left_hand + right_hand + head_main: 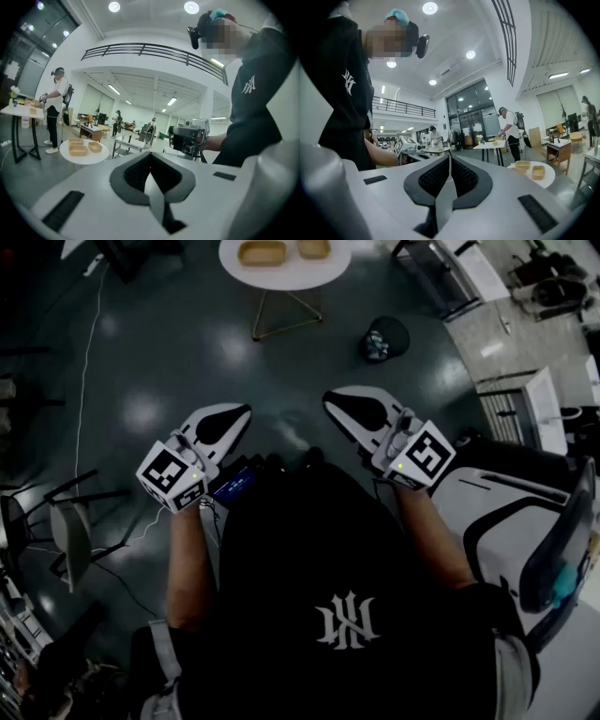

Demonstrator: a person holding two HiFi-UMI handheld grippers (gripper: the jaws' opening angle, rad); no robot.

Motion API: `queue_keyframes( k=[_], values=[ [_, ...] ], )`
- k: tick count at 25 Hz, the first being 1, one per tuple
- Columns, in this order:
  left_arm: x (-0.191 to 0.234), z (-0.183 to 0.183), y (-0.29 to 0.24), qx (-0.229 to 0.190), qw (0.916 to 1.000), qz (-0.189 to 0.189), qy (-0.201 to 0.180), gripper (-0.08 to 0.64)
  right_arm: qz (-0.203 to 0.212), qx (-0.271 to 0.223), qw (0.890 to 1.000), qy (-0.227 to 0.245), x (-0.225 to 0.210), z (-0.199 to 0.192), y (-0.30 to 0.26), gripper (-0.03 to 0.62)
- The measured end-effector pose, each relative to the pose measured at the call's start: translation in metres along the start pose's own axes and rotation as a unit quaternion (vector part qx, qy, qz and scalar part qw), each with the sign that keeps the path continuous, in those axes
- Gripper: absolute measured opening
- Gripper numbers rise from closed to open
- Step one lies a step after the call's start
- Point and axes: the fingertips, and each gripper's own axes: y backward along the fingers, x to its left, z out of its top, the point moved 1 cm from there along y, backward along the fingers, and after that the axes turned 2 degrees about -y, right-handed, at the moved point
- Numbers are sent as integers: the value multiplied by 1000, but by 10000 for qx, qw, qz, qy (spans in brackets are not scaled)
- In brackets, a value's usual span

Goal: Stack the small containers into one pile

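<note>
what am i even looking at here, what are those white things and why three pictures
These are three cameras at one moment. The top-down picture comes from a camera on the head of a person, looking steeply down. Each hand holds a white two-jaw tool: the left gripper and the right gripper. The other two pictures come from a camera riding on each gripper, looking along its own jaws. Both pairs of jaws are shut, with nothing between them. Ahead stands a round white table with small tan containers lying on it side by side, not yet in one pile.
</note>
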Motion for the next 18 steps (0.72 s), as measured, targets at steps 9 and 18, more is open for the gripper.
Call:
queue_keyframes(
  k=[9, 18],
  values=[
    [-40, 10, -37, 2, 9999, -23, -100, 2, -174, 60, 9996, -219, -19, -6, 59, 43],
    [-57, 23, -69, 110, 9995, 205, -232, 2, 39, -276, 9991, -315, -34, -5, 105, 43]
  ],
)
